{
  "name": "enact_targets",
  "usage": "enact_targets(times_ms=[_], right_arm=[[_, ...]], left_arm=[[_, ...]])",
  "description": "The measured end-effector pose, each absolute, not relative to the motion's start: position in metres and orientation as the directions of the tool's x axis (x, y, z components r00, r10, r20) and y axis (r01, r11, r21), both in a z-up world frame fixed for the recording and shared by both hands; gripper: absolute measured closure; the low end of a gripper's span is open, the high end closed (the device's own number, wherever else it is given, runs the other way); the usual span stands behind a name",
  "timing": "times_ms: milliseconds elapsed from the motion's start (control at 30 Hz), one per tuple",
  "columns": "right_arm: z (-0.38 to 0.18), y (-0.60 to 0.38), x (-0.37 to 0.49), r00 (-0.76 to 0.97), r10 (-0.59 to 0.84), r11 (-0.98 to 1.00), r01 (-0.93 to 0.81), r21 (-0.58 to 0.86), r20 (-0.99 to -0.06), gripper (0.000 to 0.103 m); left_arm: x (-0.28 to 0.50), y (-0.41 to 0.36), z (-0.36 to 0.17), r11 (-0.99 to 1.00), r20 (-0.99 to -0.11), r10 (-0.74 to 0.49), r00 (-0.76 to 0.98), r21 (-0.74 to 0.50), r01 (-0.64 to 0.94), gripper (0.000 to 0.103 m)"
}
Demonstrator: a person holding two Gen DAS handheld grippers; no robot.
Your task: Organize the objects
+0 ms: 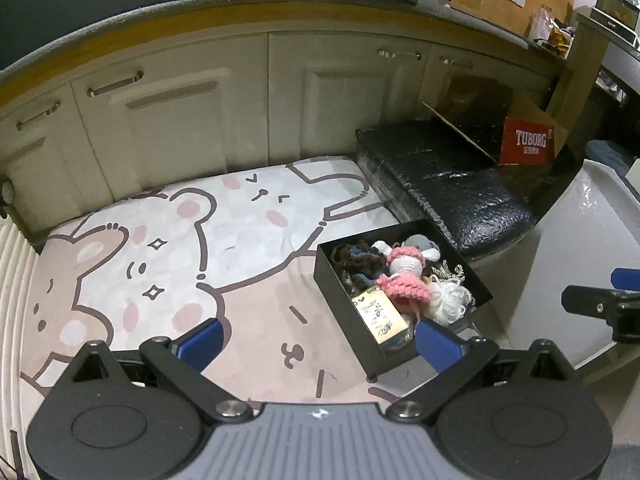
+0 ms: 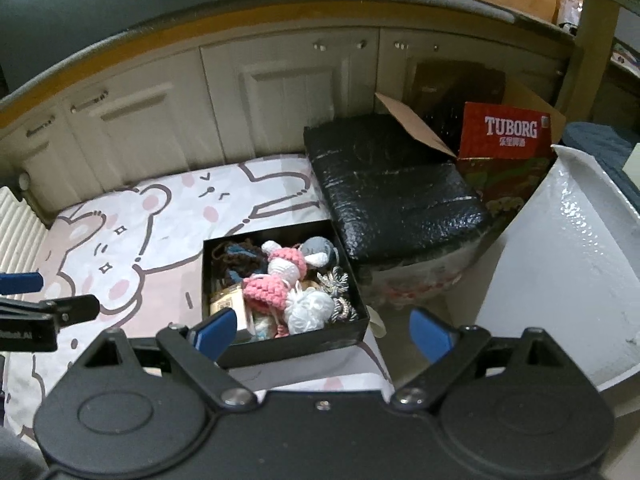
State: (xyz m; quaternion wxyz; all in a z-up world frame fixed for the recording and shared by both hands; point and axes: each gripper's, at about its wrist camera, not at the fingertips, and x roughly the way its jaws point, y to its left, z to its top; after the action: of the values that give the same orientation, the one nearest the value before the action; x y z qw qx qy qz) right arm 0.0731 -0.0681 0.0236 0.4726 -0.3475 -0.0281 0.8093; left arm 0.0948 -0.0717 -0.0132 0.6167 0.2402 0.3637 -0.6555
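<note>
1. Far left, the cartoon-bear mat point(image 1: 168, 248) lies flat on the floor against the cabinet doors point(image 1: 192, 120); its left and middle stretches carry nothing, and that suggests the loose items are already gathered up.
2. The left gripper point(image 1: 316, 338) hangs above the mat's near edge, its blue pads point(image 1: 204, 338) spread wide with only bare mat between them. It grips and touches nothing.
3. On to the mat's right edge: the black box point(image 2: 296, 340) sits at the near-right corner, open-topped, so things can drop straight in.
4. Inside it are dark yarn point(image 2: 236, 260) at the left wall, a pink-and-white crochet doll point(image 2: 280, 272) across the middle, a white yarn ball point(image 2: 310, 308) toward the near-right corner and a labelled packet point(image 1: 378, 314) at the near wall. Judged from this, the sorting looks close to done.
5. The right gripper point(image 2: 322, 332) hovers over the box's near wall, jaws wide apart and empty, pressing on nothing.
6. Rightmost, off the mat, a black wrapped bundle point(image 2: 396, 196) butts against the box's far-right corner, with a red Tuborg carton point(image 2: 508, 132) behind it.
</note>
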Motion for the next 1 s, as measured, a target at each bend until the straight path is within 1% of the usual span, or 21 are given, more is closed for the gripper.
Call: enact_targets(times_ms=[133,333,433,500,600,833,1000], right_arm=[[0.022,-0.082,0.078,-0.327,0.784,-0.561,-0.737,-0.378,-0.527,0.007],[0.016,-0.097,0.083,-0.368,0.76,-0.591,-0.735,-0.333,-0.536,0.006],[0.009,-0.103,0.083,-0.362,0.763,-0.587,-0.735,-0.339,-0.536,0.006],[0.007,-0.107,0.082,-0.349,0.782,-0.568,-0.74,-0.361,-0.516,0.006],[0.006,-0.109,0.083,-0.342,0.794,-0.555,-0.744,-0.371,-0.503,0.006],[0.001,-0.111,0.08,-0.313,0.817,-0.526,-0.749,-0.403,-0.484,0.006],[-0.001,-0.111,0.078,-0.302,0.821,-0.521,-0.742,-0.422,-0.484,0.005]], left_arm=[[0.094,-0.059,-0.009,0.004,-0.743,-0.654,-0.142,-0.191,0.982,0.002],[0.094,-0.043,-0.006,0.0,-0.733,-0.667,-0.129,-0.174,0.985,0.001],[0.1,-0.038,-0.007,0.005,-0.736,-0.659,-0.156,-0.212,0.977,0.001],[0.105,-0.037,-0.008,0.007,-0.741,-0.647,-0.178,-0.24,0.971,0.001],[0.109,-0.035,-0.01,0.007,-0.747,-0.637,-0.19,-0.252,0.968,0.001],[0.106,-0.035,-0.012,-0.014,-0.759,-0.631,-0.161,-0.197,0.98,0.001],[0.105,-0.037,-0.015,-0.035,-0.767,-0.62,-0.162,-0.179,0.983,0.001]])
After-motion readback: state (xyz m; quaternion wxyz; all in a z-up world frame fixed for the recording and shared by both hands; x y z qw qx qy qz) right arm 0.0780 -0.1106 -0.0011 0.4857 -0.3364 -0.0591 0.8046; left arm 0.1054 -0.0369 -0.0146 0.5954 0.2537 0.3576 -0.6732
